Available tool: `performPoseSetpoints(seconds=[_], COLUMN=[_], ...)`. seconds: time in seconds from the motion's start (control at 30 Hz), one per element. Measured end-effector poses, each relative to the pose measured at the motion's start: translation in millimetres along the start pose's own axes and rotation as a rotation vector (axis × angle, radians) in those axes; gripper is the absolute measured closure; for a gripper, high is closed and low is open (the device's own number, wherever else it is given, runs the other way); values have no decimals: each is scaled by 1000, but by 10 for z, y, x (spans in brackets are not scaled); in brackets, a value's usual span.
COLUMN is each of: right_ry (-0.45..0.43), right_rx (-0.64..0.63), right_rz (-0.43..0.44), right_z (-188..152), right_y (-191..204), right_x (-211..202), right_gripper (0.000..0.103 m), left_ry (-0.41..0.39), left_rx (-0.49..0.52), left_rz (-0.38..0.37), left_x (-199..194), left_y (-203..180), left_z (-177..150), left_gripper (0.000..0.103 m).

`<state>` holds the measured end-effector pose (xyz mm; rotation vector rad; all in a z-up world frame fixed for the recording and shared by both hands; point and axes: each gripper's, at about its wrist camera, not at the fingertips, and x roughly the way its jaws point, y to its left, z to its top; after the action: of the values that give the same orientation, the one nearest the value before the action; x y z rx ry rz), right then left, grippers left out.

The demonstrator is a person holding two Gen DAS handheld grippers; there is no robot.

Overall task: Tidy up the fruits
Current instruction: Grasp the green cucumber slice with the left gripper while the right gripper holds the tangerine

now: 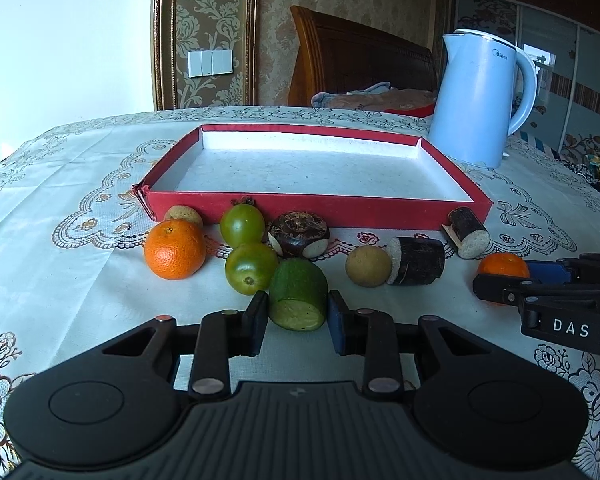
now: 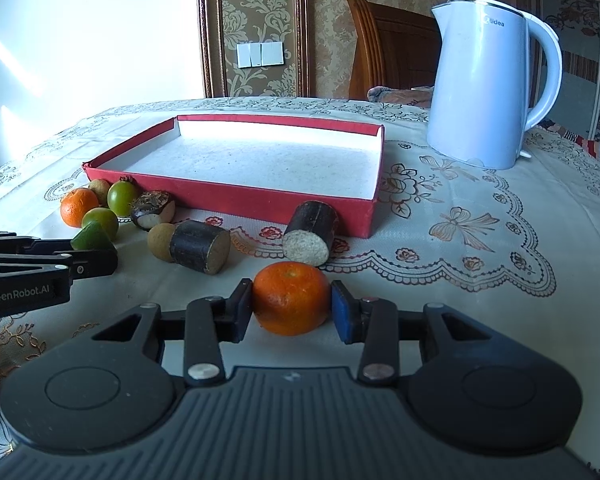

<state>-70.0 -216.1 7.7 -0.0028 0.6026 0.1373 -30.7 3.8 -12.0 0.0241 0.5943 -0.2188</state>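
Note:
My left gripper (image 1: 298,314) is shut on a cut green fruit piece (image 1: 298,294) on the tablecloth. My right gripper (image 2: 291,308) is shut on a small orange (image 2: 290,298); it also shows in the left wrist view (image 1: 503,266). A red tray (image 1: 312,204) with a white floor lies behind, nothing in it. In front of it lie a larger orange (image 1: 175,249), two green fruits (image 1: 242,224) (image 1: 250,268), a brown water chestnut (image 1: 299,234), two tan round fruits (image 1: 368,266) (image 1: 183,214) and two dark sugarcane pieces (image 1: 416,261) (image 1: 466,232).
A pale blue electric kettle (image 2: 484,80) stands at the back right beside the tray (image 2: 260,200). The table has a patterned white cloth (image 2: 480,248). A wooden headboard and a papered wall lie behind the table.

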Motion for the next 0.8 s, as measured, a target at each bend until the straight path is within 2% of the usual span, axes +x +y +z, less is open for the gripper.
performPoseSetpoints(seconds=[0.43, 0.8], right_ry=[-43, -41], right_rx=[20, 22], right_rz=[-32, -32], right_z=[-7, -13], right_y=[-27, -29], right_x=[-62, -58], right_gripper=[65, 65], left_ry=[-77, -170], left_rx=[-48, -20], left_rz=[137, 199], left_x=[-129, -159], left_y=[-4, -66], left_z=[62, 408], left_gripper=[73, 73])
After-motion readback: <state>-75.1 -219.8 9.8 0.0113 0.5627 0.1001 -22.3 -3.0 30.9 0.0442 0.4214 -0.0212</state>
